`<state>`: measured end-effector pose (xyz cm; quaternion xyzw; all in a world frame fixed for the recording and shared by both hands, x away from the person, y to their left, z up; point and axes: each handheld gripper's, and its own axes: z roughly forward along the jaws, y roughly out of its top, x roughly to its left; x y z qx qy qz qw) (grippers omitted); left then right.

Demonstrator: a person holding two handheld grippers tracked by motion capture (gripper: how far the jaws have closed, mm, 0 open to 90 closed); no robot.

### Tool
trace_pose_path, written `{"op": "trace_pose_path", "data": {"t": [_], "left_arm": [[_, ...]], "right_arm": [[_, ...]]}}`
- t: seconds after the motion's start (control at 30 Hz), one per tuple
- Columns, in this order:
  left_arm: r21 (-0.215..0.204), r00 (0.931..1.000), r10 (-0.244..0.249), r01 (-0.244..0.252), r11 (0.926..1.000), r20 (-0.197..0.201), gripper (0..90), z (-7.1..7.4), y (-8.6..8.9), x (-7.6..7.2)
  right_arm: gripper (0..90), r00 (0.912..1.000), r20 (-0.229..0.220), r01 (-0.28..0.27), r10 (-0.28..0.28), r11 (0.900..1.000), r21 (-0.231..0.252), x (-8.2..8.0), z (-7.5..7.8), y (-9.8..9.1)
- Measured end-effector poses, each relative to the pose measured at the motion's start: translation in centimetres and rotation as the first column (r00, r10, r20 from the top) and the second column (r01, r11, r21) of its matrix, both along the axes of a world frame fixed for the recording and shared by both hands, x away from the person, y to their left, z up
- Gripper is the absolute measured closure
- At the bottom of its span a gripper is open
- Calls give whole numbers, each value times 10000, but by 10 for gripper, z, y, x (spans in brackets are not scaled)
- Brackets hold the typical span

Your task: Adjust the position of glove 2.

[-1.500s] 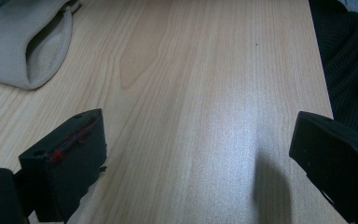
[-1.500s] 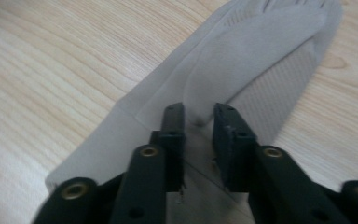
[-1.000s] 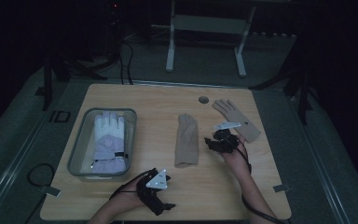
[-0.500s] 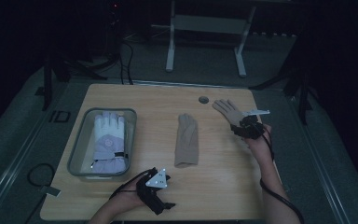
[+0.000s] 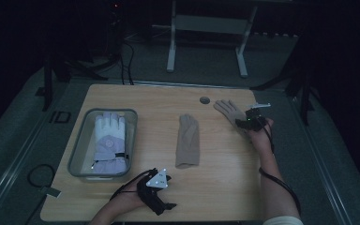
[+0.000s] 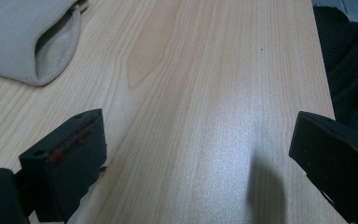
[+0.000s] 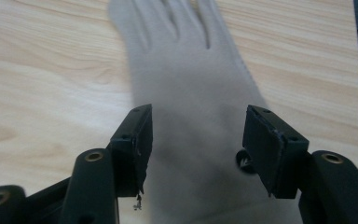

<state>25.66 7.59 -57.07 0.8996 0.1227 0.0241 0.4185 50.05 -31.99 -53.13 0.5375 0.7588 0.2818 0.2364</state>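
R tool (image 5: 248, 123) has swung from worktop (image 5: 225, 187) centre to far beige glove (image 7: 191, 93), jaws just widened astride cuff, ungripped; pickup looks imminent. L tool (image 5: 158, 194) spread, idle.

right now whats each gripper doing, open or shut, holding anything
Left gripper: open, holding nothing, over bare table.
Right gripper: open, jaws just been widening, poised over the beige glove near its cuff, not gripping it.

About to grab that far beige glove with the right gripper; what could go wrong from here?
The right gripper, jaws just opening, straddles the glove at its cuff, pads not pressing: closing may pinch only the top layer. That glove lies near the table edge, so dragging it could push it off.
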Motion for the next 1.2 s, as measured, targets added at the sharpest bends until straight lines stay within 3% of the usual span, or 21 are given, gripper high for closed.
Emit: {"op": "trace_pose_path", "data": {"t": [0.1,0.17,0.3,0.4,0.5,0.6,0.67,0.9,1.07,1.2], "left_arm": [[-9,10000,9,-10,10000,-29,41,0,1,0],[-121,9999,122,-123,9999,-71,41,0,2,0],[-36,9999,92,-93,10000,-39,41,0,1,0],[-15,9999,103,-103,9999,-32,41,0,1,-1],[-28,9999,109,-109,9999,-60,41,0,2,-1],[-47,9999,110,-110,9999,-93,41,0,2,0],[-39,9999,100,-100,9999,-77,41,0,2,0],[1,9999,84,-84,10000,-58,46,0,1,-2],[45,10000,57,-56,10000,-8,46,0,1,-2],[17,10000,71,-71,10000,-33,46,0,1,-1]], "right_arm": [[396,9998,-59,174,-176,9991,-384,8,-7,3],[411,9996,-291,26,-27,10000,-43,11,-13,4],[490,9998,-114,-179,182,9995,251,9,-16,2],[740,9998,-205,-31,34,9999,161,6,-13,3],[759,9998,-216,53,-51,9999,121,6,-13,4],[800,9976,-327,602,-610,9978,-266,3,-8,14],[805,9964,-243,814,-814,9967,-9,-2,-1,15],[808,9934,432,1016,-1067,9892,1055,-40,30,19],[807,9916,810,934,-1008,9915,907,-69,44,29],[807,9851,1103,1231,-1317,9890,814,-93,49,34]]}}
